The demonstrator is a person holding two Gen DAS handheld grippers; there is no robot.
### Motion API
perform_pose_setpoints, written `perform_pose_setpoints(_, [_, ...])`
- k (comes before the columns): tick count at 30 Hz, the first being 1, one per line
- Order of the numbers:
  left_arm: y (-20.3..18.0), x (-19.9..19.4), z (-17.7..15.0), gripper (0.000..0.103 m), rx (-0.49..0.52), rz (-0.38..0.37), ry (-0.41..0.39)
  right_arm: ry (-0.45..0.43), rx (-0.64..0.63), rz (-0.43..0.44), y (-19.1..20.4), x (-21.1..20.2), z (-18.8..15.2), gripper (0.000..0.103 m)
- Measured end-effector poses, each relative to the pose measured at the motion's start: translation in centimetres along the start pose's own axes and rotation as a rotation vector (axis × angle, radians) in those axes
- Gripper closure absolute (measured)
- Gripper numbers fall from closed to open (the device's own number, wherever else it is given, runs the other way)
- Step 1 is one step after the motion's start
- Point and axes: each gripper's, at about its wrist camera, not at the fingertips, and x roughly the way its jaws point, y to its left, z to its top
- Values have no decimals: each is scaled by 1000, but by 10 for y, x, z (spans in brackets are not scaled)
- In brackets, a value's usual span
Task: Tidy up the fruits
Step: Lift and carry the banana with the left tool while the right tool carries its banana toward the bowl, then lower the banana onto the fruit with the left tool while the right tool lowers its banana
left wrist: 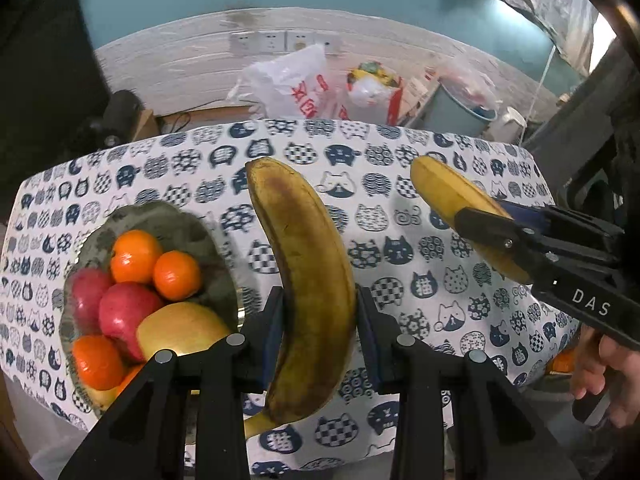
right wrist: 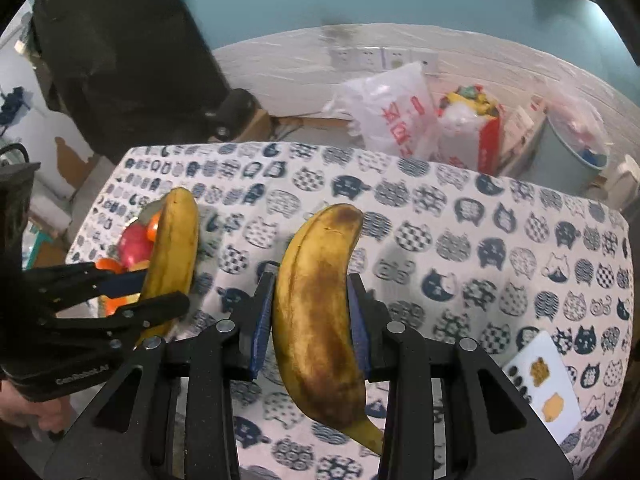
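Each gripper holds one banana above the cat-print tablecloth (left wrist: pixel 400 280). In the left wrist view my left gripper (left wrist: pixel 320 292) is shut on a brown-streaked banana (left wrist: pixel 296 216) that stands lengthwise between its blue pads. To its right, my right gripper (left wrist: pixel 482 210) is shut on a second banana (left wrist: pixel 440 188). In the right wrist view the right gripper (right wrist: pixel 311 280) clamps its bruised banana (right wrist: pixel 320 340), and the left gripper (right wrist: pixel 164 288) holds the other banana (right wrist: pixel 176 232) at the left. A grey-green bowl (left wrist: pixel 176 216) at the table's left holds oranges (left wrist: pixel 134 256) and red apples (left wrist: pixel 124 312).
A white card (right wrist: pixel 548 380) lies on the table at the right. Beyond the far table edge stand plastic bags (left wrist: pixel 288 84), boxes and a pale bin (left wrist: pixel 460 112) against a wall with sockets. A hand (left wrist: pixel 600 376) grips the right tool's handle.
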Motion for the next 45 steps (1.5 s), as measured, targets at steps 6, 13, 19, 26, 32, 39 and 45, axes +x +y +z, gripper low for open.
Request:
perform_pose_setpoints(6, [27, -14, -3, 68, -48, 19, -28, 3, -41, 31, 31, 9, 12, 69])
perform_pose_setpoints(13, [60, -23, -8, 68, -118, 26, -42, 17, -92, 72, 72, 24, 25, 69])
perform_pose_setpoints(19, [86, -28, -13, 68, -174, 31, -51, 29, -128, 109, 103, 39, 33, 69])
perform_pose_setpoints(26, [117, -30, -18, 68, -244, 32, -57, 48, -157, 146, 133, 57, 39, 69])
perform_pose_setpoints(32, [137, -26, -21, 68, -299, 21, -41, 71, -159, 175, 148, 73, 44, 69])
perform_pose_setpoints(39, [159, -13, -22, 68, -360, 1, -8, 111, -164, 210, 164, 89, 47, 69])
perform_pose_setpoints(45, [170, -1, -26, 67, -398, -34, 31, 146, -145, 232, 167, 108, 47, 69])
